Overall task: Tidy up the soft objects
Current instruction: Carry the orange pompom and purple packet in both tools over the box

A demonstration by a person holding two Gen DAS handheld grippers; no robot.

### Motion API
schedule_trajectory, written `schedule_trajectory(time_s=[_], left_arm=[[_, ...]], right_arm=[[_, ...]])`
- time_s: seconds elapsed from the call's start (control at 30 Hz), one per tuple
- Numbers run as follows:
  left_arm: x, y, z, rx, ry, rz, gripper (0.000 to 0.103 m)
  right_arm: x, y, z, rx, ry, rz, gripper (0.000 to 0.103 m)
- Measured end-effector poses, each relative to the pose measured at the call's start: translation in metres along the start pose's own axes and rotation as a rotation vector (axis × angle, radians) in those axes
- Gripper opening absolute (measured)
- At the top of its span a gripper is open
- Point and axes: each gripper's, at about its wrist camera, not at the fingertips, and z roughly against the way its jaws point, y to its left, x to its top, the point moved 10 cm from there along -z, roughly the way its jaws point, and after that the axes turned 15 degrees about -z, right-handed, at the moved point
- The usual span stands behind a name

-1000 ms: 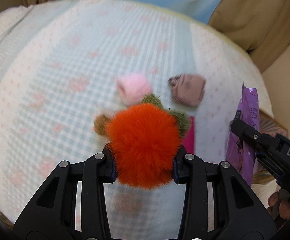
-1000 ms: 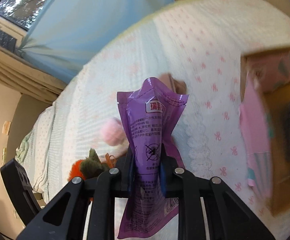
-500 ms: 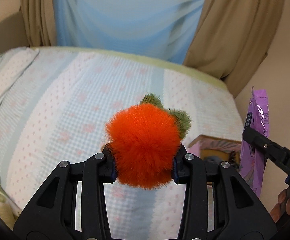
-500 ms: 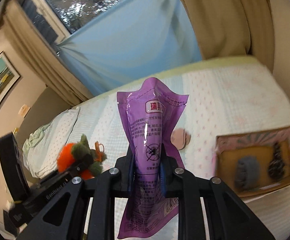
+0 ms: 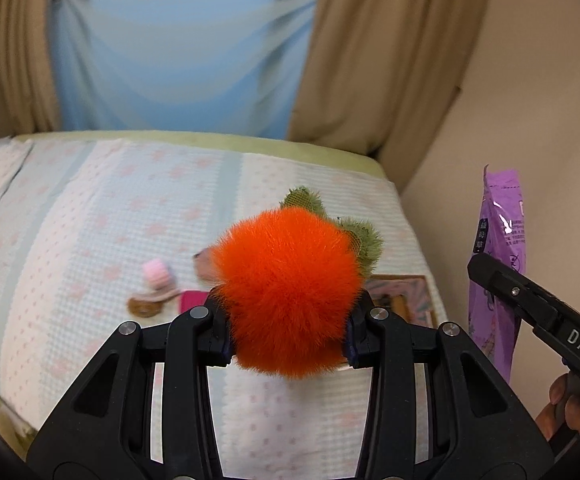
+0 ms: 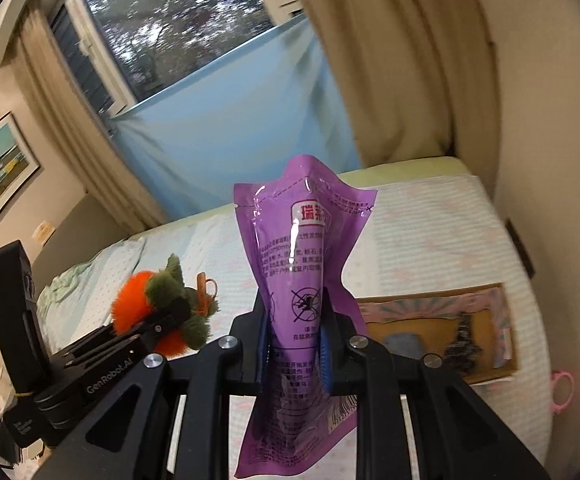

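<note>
My left gripper (image 5: 288, 332) is shut on a fluffy orange pompom (image 5: 288, 292) with green fuzzy leaves (image 5: 363, 240), held well above the bed. In the right wrist view the same orange pompom (image 6: 130, 306) shows at the left in the left gripper (image 6: 170, 322). My right gripper (image 6: 294, 346) is shut on a purple plastic pouch (image 6: 297, 264) that stands upright between its jaws; the purple pouch (image 5: 497, 264) also appears at the right edge of the left wrist view. Below on the bed lies a shallow cardboard box (image 6: 485, 344) with two dark soft items inside.
On the checked bedspread (image 5: 90, 240) lie a pink pompom (image 5: 156, 272), a brown ring-shaped piece (image 5: 144, 304), a magenta item (image 5: 192, 300) and a half-hidden brownish soft item (image 5: 204, 268). A blue cloth (image 5: 178, 60) and beige curtains (image 5: 377, 60) hang behind the bed. A wall rises on the right.
Both grippers have risen away from the bed, each keeping its hold. The bed and the loose items now look smaller and farther, and the window and curtains have come into view.
</note>
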Motion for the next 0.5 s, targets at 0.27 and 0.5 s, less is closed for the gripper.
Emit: schedule_trajectory(time_s=[0.27,0.5], left_arm=[[0.025,-0.071,-0.035,-0.092,0.017,-0.105,0.035],[0.019,-0.113,-0.095,-0.139,0.119,-0.183,0.035]], right_arm=[[0.029,-0.063,0.022,-0.089,-0.054,-0.102,0.019],[0.043,-0.115,0.004,-0.186,-0.013,-0.159,0.019]])
